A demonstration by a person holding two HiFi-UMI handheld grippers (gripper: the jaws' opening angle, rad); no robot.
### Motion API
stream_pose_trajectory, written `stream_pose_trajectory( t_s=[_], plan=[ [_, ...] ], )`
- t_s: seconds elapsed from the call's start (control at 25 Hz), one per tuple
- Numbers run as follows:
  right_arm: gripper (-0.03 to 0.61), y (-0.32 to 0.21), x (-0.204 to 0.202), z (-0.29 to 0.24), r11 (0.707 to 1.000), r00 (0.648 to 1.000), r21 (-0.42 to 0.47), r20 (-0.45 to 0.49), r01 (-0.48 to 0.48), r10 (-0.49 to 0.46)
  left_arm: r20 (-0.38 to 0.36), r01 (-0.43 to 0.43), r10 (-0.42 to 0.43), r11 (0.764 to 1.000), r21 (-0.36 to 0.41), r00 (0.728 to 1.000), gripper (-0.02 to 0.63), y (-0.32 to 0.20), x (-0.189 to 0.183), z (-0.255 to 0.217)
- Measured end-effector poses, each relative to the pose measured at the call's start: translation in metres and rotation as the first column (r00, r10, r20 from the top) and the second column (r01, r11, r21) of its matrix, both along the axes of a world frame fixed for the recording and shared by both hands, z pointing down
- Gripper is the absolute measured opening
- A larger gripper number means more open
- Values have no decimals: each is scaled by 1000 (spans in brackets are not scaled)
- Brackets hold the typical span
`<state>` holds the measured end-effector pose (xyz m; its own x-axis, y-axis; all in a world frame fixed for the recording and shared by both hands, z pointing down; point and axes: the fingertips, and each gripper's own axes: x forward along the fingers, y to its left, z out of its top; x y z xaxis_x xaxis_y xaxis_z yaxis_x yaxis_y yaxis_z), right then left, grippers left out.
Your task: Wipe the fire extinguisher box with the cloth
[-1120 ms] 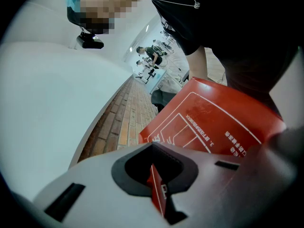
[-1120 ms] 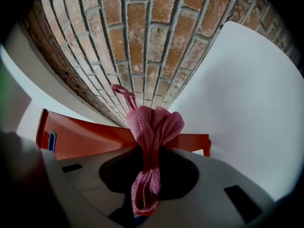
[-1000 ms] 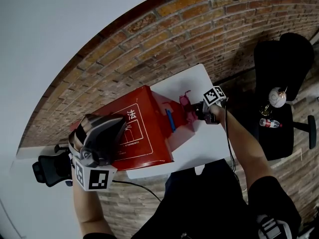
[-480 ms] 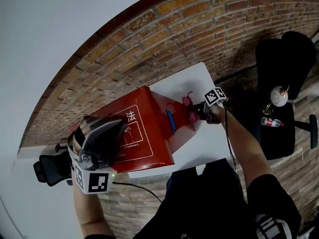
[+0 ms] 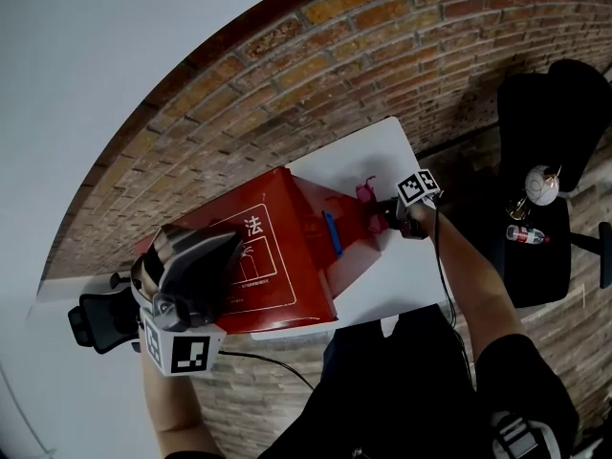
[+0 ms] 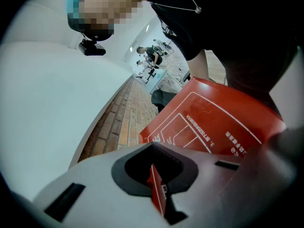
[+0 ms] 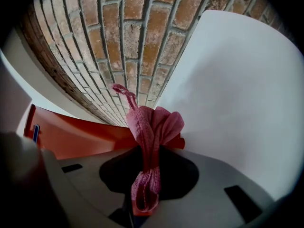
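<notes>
The right gripper (image 7: 142, 198), clamped on the pink cloth (image 7: 154, 125), has slid it slightly along the fire extinguisher box (image 5: 277, 247) side ahead of its jaws, so wiping seems under way, while the left gripper (image 6: 159, 194) pinches the box's edge.

The red fire extinguisher box (image 5: 296, 280) carries the white character "法" (image 5: 252, 225) above a white-framed line drawing on its printed face. In the left gripper view the same face shows a white line of print beginning "3." (image 6: 213, 145); its other characters are too small to read. Square black-and-white coded markers sit on the cubes of the left gripper (image 5: 222, 247) and right gripper (image 5: 375, 220), with no letters.
</notes>
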<state>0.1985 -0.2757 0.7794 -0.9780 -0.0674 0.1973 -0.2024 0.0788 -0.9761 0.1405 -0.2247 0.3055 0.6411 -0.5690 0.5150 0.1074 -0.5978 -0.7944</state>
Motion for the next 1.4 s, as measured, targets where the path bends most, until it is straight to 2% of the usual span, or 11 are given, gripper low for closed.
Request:
stream_pose_trajectory(
  t_s=[0.68,1.4],
  plan=[
    [100,8,2,35,1000,998,-21,-67,14,-16,0,13,-13,1000,2,1000,31,-1,0,0],
    [100,8,0,52,999,986,27,-164,27,-23,0,17,-17,1000,7,1000,31,-2,0,-1]
  ],
)
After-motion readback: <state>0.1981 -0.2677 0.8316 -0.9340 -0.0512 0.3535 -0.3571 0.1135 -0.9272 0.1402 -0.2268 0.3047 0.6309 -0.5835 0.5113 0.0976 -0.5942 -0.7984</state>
